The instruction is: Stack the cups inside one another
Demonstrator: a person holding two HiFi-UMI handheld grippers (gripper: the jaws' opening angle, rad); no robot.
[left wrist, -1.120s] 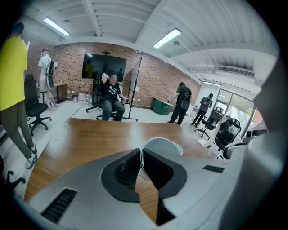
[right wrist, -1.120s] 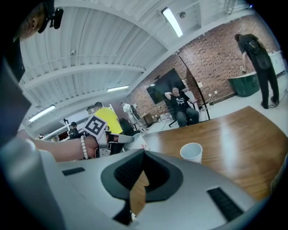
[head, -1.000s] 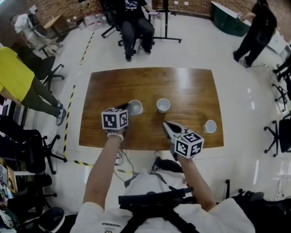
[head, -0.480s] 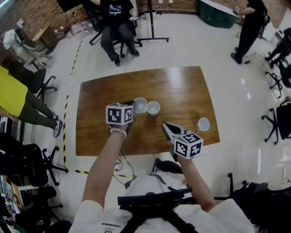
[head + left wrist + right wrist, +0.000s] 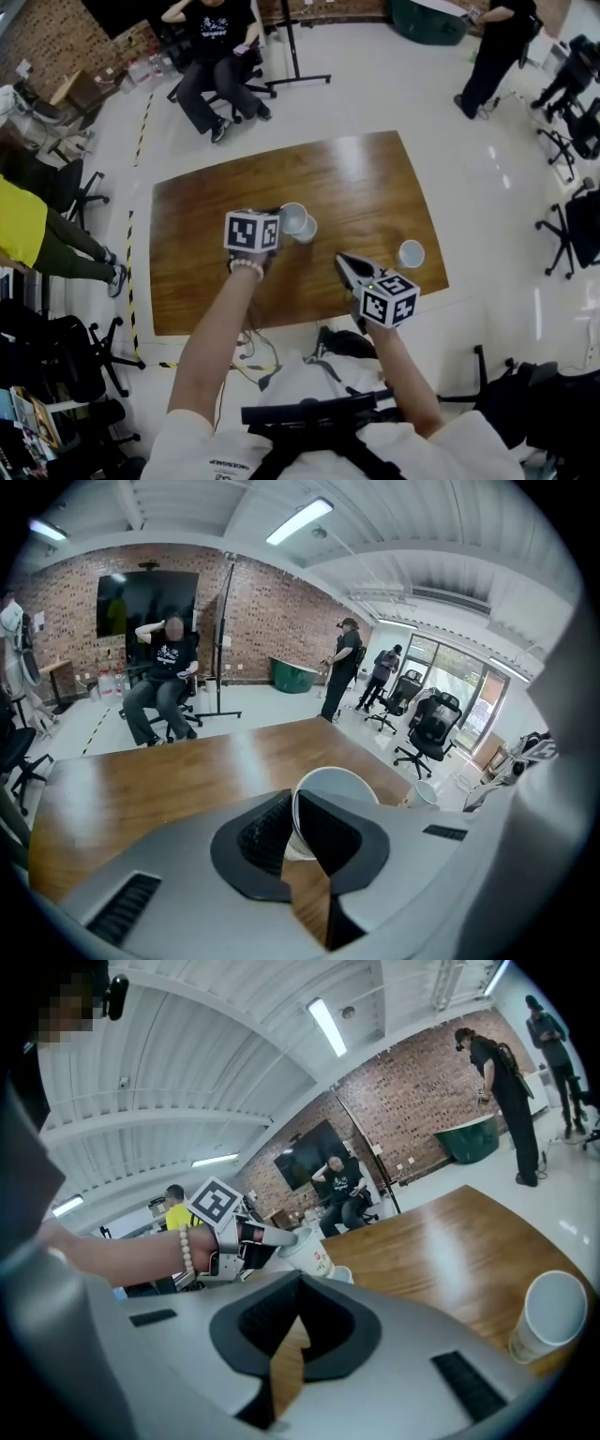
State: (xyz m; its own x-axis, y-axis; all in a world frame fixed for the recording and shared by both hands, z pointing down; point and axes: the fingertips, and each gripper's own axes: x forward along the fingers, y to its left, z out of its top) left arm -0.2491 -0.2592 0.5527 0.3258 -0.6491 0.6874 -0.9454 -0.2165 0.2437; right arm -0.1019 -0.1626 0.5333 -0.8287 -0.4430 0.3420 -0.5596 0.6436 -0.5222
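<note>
So the left tongs [image 5: 290,803] are pinching the wall of a white paper cup [image 5: 330,785], holding it tilted right up against a second white paper cup [image 5: 307,230] that sits near the middle of the brown wooden worktop [image 5: 356,178]. Can't tell if the two are actually touching. The right tongs [image 5: 299,1277] are pressed together with nothing in them, hovering over the near edge, and the third white paper cup [image 5: 410,253] is off by itself toward the right side, well apart from the others.

No lettering is legible; one cup [image 5: 307,1253] bears only a blurred red mark.
</note>
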